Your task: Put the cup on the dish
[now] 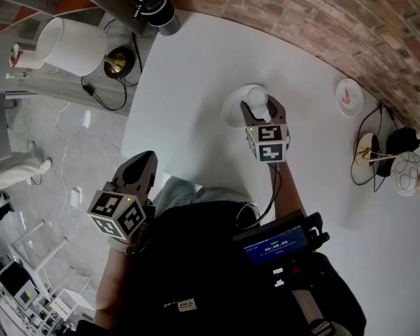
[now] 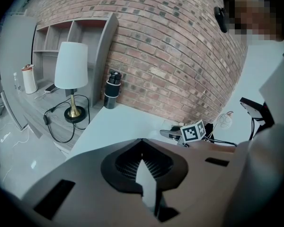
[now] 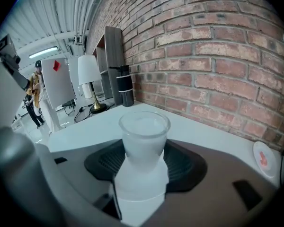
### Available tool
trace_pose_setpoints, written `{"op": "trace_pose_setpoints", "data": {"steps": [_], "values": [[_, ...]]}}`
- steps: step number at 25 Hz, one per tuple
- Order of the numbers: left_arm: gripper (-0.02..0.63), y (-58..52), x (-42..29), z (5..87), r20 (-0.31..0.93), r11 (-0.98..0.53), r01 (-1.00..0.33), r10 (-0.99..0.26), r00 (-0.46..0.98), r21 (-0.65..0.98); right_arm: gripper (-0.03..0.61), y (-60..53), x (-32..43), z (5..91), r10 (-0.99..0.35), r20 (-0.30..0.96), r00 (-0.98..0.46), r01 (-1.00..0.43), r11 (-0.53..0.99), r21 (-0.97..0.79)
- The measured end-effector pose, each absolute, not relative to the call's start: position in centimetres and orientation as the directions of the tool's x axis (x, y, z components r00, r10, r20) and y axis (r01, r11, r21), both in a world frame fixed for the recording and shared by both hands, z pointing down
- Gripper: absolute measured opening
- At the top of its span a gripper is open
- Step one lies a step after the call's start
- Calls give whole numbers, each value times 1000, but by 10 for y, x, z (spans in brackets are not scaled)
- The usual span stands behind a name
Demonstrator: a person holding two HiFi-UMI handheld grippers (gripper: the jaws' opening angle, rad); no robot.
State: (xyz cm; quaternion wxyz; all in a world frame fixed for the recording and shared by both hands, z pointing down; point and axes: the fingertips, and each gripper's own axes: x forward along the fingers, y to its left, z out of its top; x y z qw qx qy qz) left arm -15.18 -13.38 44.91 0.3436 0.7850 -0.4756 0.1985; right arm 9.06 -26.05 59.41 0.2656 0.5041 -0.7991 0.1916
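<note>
My right gripper [image 1: 261,110] is shut on a translucent white cup [image 1: 255,97], which it holds over the white dish [image 1: 232,112] on the white table [image 1: 189,82]. In the right gripper view the cup [image 3: 144,136] stands upright between the jaws, rim clear of them, and the gripper [image 3: 142,174] hides the dish. Whether the cup touches the dish cannot be told. My left gripper [image 1: 143,161] hangs at the table's near left edge, shut with nothing in it. In its own view the left gripper [image 2: 142,143] looks across the table at the right gripper's marker cube [image 2: 194,131].
A small dish with a red mark [image 1: 348,96] lies at the table's far right by the brick wall. A black tumbler [image 1: 154,5] stands at the far corner. A white lamp [image 1: 73,46] sits on the low shelf to the left. Cables and a brass lamp [image 1: 369,152] lie at the right.
</note>
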Motion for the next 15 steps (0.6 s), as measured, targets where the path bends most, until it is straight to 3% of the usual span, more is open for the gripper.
{"op": "trace_pose_setpoints", "data": {"steps": [15], "values": [[5,-127,-155,454,660,-280,-896,-606,443,344,258,-260,89,634,-665,663,-343,-905,423,-44]]}}
